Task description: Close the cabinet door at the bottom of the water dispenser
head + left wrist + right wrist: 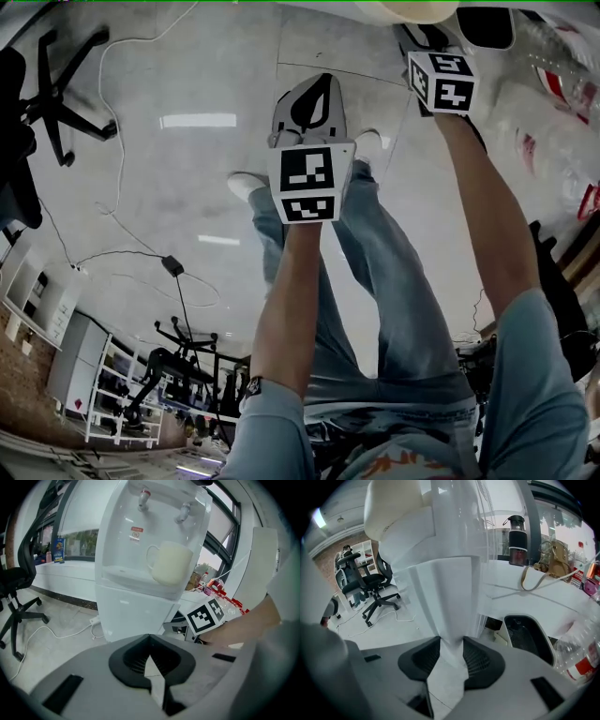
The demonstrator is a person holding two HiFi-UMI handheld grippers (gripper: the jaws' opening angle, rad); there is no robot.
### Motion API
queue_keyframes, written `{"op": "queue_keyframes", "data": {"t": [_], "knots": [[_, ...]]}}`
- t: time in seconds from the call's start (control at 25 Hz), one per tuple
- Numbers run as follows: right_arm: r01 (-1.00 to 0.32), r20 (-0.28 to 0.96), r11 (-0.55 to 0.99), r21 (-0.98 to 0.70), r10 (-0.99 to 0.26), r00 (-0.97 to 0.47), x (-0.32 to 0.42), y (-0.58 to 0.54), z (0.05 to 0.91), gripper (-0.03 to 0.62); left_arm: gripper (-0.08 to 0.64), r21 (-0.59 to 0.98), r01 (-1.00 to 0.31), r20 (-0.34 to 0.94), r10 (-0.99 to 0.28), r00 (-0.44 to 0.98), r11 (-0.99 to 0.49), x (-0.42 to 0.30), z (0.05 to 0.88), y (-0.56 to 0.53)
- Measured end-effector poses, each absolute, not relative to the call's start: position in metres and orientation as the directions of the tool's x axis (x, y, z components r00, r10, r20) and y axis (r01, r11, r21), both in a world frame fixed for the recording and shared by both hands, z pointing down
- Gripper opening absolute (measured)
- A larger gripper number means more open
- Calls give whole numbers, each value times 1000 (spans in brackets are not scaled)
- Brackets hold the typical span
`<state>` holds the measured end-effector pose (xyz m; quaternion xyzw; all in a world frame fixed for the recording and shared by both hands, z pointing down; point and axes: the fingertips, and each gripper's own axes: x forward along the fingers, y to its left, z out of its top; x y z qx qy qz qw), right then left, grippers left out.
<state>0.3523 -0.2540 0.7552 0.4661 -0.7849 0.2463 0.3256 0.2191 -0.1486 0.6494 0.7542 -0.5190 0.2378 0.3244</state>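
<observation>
The white water dispenser (154, 536) stands ahead in the left gripper view, with a cream mug (171, 563) on its tray and its white lower cabinet front (133, 616) below. In the right gripper view the cabinet door (443, 597) shows edge-on as a tall white panel, and my right gripper (450, 656) is shut on its edge. In the head view that right gripper (427, 42) reaches to the dispenser at the top right. My left gripper (150, 657) is shut and holds nothing; it hovers short of the dispenser, over the person's feet (314, 94).
A black office chair (14, 588) stands to the left, and a white cable with a power strip (93, 620) lies on the floor by the dispenser. A black bin (529, 637) and plastic bottles (581, 660) sit to the right. The person's legs (375, 272) are below me.
</observation>
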Motion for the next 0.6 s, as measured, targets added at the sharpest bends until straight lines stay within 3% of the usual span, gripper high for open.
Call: {"op": "queue_keyframes", "data": {"t": [0.6], "knots": [[-928, 743, 336, -162, -578, -339, 357, -278, 753, 147, 11, 232, -954, 712, -634, 301, -192, 203, 644, -136]]}}
